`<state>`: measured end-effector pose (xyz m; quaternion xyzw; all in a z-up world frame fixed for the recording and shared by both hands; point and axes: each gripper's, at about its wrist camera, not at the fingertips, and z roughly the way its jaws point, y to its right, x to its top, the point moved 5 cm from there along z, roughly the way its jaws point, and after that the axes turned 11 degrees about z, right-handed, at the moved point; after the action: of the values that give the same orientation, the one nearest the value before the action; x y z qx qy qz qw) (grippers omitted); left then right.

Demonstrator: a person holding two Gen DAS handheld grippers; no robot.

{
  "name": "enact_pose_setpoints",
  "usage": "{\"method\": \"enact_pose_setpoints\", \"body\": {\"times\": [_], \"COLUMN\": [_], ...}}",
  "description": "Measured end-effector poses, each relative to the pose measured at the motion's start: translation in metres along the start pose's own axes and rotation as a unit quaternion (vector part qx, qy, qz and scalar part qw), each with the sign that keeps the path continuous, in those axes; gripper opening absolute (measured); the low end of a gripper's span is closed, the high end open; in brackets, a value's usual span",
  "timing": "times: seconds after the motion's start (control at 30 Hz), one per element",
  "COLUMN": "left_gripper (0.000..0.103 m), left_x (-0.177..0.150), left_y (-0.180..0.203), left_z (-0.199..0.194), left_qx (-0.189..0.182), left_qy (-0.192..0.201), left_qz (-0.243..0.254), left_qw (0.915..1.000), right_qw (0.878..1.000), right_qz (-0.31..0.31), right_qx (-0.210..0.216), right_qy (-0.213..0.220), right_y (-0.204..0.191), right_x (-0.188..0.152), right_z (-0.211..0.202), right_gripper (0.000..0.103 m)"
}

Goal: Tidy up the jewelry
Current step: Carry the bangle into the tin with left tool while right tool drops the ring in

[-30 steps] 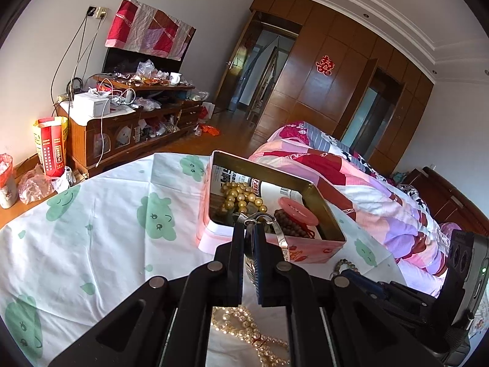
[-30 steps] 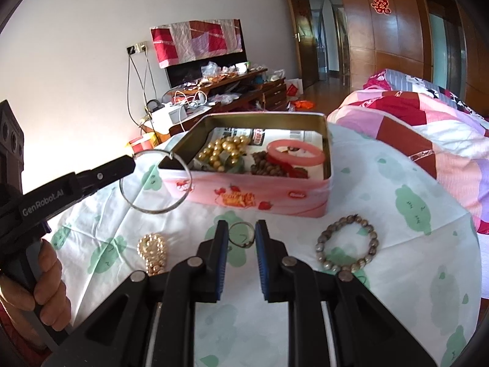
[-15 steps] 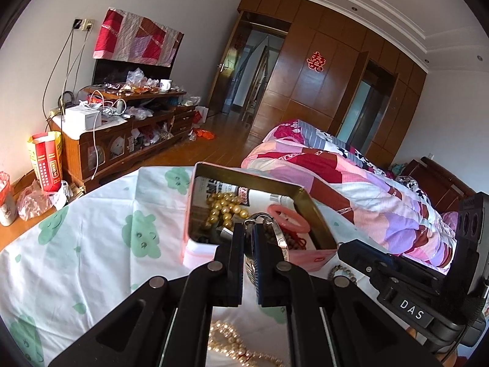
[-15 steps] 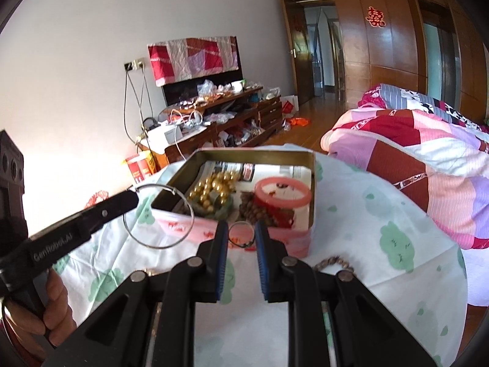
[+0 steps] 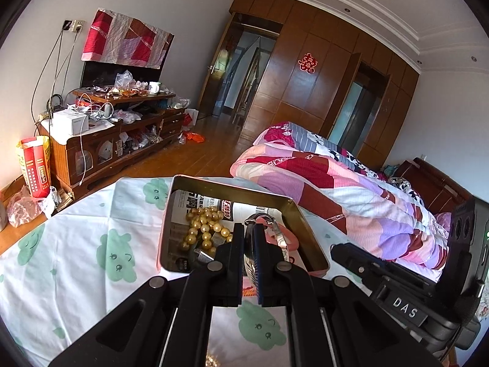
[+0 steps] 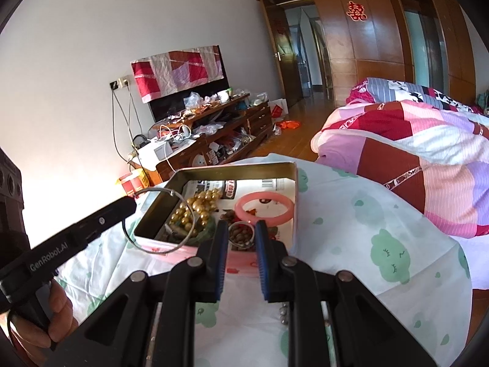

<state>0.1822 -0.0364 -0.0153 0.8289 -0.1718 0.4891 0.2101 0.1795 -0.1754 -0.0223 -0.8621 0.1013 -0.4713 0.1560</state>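
A pink tin (image 5: 232, 184) (image 6: 238, 168) lined with newspaper stands open on the table. It holds gold beads (image 5: 204, 227) (image 6: 195, 205), a pink bangle (image 6: 264, 208) and brown beads (image 6: 227, 214). My left gripper (image 5: 249, 235) is shut on a thin silver bangle (image 5: 279, 238) (image 6: 154, 190), which hangs over the tin's near left corner. My right gripper (image 6: 241, 235) is shut on a small silver ring (image 6: 244, 245), held above the tin's near edge. The right gripper's body (image 5: 403, 302) shows at the right of the left wrist view.
The table wears a white cloth with green clouds (image 5: 76, 244) (image 6: 391, 253). A few beads (image 6: 284, 312) peek out under my right gripper. A bed with a patchwork quilt (image 5: 336, 183) lies to the right. A cluttered wooden cabinet (image 5: 107, 140) stands beyond on the left.
Both grippers have moved forward and up to the tin, carrying the bangle and the ring. The bead bracelets on the cloth have slipped out of view below them.
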Motion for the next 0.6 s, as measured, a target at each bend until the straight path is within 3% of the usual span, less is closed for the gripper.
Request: {"method": "enact_pose_setpoints", "body": {"times": [0.6], "left_gripper": [0.005], "left_x": [0.026], "left_y": [-0.011], "left_z": [0.049], "left_qx": [0.013], "left_qy": [-0.007], "left_qz": [-0.031], "left_qw": [0.9994], "right_qw": [1.0], "right_qz": [0.023], "right_qx": [-0.005], "right_qy": [0.007], "right_y": [0.004], "right_x": [0.034], "right_z": [0.042], "right_gripper": [0.021]}}
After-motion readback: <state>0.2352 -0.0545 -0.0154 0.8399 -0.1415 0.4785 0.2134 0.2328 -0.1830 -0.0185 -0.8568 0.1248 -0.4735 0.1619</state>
